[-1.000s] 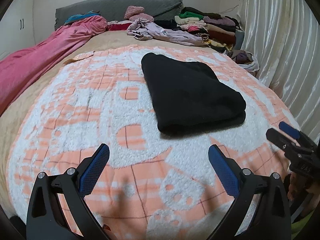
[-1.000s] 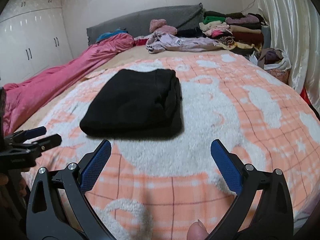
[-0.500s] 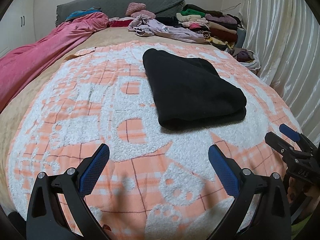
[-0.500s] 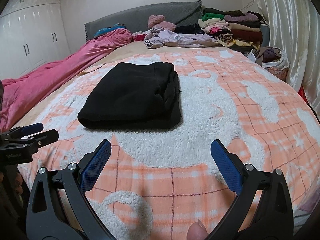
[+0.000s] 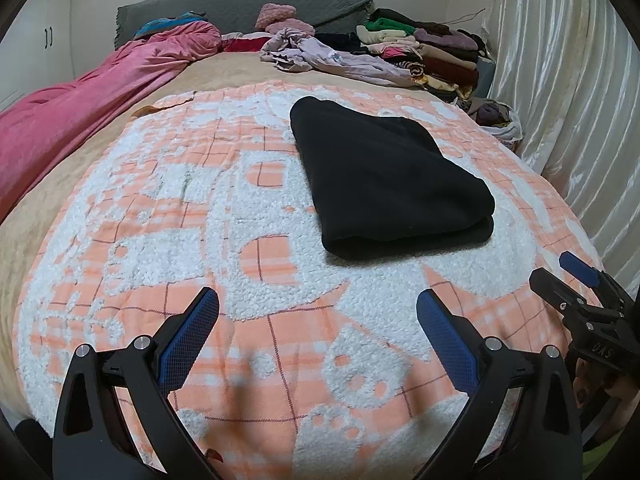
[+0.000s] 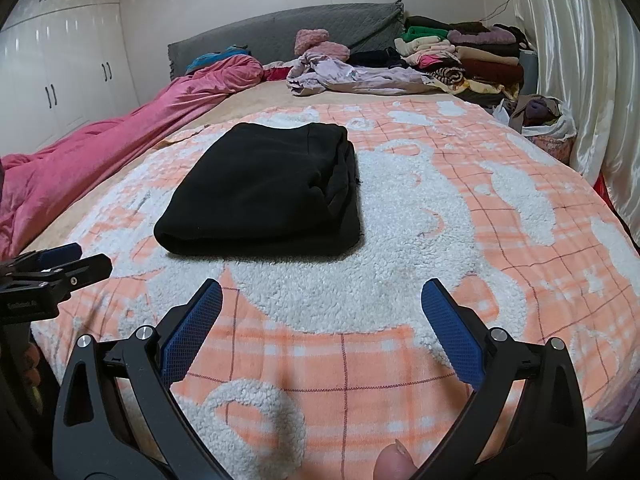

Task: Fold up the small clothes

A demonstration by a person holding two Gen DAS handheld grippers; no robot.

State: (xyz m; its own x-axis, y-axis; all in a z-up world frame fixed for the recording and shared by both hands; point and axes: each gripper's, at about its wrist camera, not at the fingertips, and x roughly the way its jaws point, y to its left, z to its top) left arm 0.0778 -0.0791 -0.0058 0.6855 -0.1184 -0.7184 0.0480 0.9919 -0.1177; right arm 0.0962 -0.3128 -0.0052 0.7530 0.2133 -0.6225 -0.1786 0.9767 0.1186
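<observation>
Orange-and-white blanket (image 5: 168, 216) spread over the bed, folded black garment (image 5: 384, 176) lying flat mid-blanket — nothing touching it, left gripper (image 5: 318, 320) and right gripper (image 6: 322, 310) above the near edge, fingers spread wide — both empty.

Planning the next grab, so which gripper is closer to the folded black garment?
Roughly equal. The left gripper hovers open off the black garment's near left corner; the right gripper hovers open off its near right corner. Neither touches it.

left hand-held gripper (image 5: 318, 312): jaws spread, empty | right hand-held gripper (image 6: 322, 304): jaws spread, empty
</observation>
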